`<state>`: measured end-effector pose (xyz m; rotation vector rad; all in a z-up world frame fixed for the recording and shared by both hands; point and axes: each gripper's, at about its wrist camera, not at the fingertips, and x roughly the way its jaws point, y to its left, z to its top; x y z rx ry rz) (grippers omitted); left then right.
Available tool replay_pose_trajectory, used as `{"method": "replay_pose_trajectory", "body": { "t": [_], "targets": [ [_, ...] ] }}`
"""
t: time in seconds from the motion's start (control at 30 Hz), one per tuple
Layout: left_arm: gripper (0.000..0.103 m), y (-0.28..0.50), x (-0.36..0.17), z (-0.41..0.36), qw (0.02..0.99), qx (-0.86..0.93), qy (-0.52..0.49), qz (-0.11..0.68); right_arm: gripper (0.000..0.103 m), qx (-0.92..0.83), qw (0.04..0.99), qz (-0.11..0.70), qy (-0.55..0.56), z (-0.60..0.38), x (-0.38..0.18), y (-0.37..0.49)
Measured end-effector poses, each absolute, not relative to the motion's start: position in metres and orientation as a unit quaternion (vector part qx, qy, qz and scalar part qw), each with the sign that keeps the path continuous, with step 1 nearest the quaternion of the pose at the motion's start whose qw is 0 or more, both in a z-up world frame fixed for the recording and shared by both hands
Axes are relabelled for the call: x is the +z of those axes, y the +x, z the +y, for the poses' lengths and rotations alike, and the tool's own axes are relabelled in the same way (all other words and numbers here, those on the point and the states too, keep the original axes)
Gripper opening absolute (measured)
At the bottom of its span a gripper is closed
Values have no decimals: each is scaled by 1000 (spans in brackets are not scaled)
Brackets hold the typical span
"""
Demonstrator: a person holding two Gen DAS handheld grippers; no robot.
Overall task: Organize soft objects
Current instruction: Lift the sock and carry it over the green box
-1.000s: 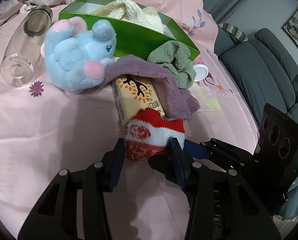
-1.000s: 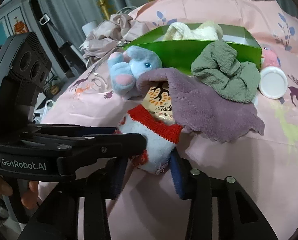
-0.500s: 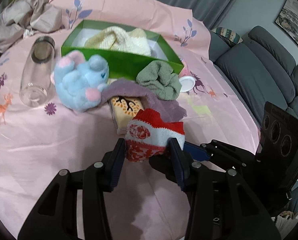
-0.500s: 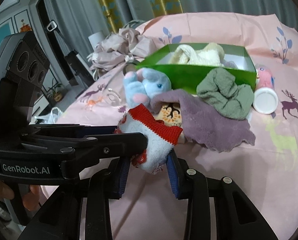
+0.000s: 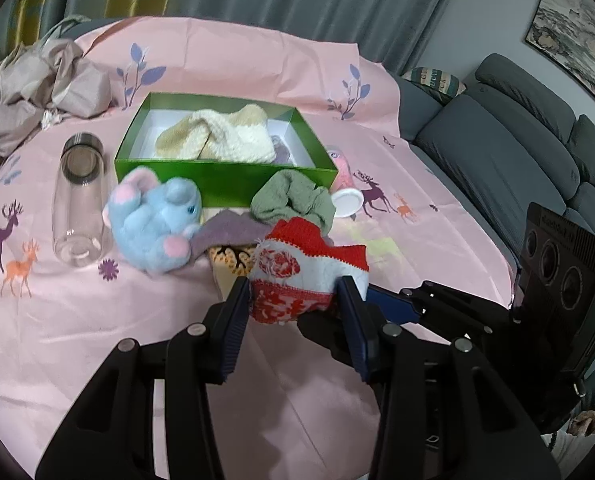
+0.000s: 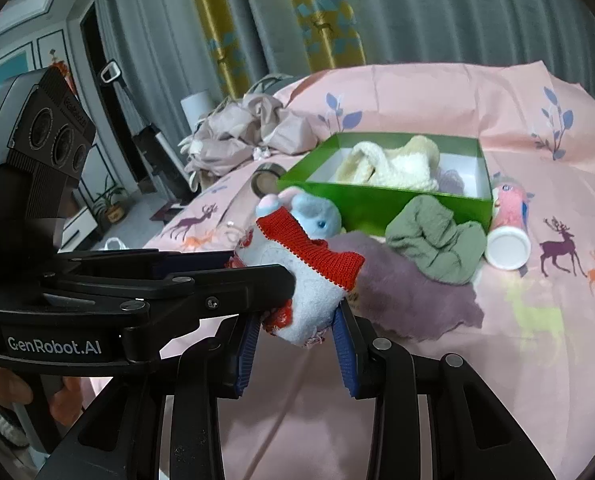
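Soft, even room light is filling both pictures, and nothing is looking very bright or very dark. Gray shadows are lying on the pink cloth (image 5: 77,320) under the black gripper arms. The round lens is bending everything near the edges, and the corners are going black. The middle is looking sharp, but the curtains (image 6: 297,20) at the back are looking a little fuzzy. The glass bottle (image 5: 79,200) is shining faintly.

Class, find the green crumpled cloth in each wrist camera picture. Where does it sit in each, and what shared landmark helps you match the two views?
Left wrist view: green crumpled cloth just above centre, against the green box's front wall.
Right wrist view: cloth right of centre, below the box's front wall.
Shared landmark: the green box.
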<state>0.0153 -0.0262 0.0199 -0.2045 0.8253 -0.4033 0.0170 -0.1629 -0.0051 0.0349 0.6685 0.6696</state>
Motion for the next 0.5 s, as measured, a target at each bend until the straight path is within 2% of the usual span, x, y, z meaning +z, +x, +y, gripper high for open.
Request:
{"method": "replay_pose_trajectory", "body": {
  "t": [0.5],
  "targets": [
    [43, 36, 34, -34, 898, -201, -87, 381, 37, 311, 902, 299, 23, -170, 6, 30]
  ]
}}
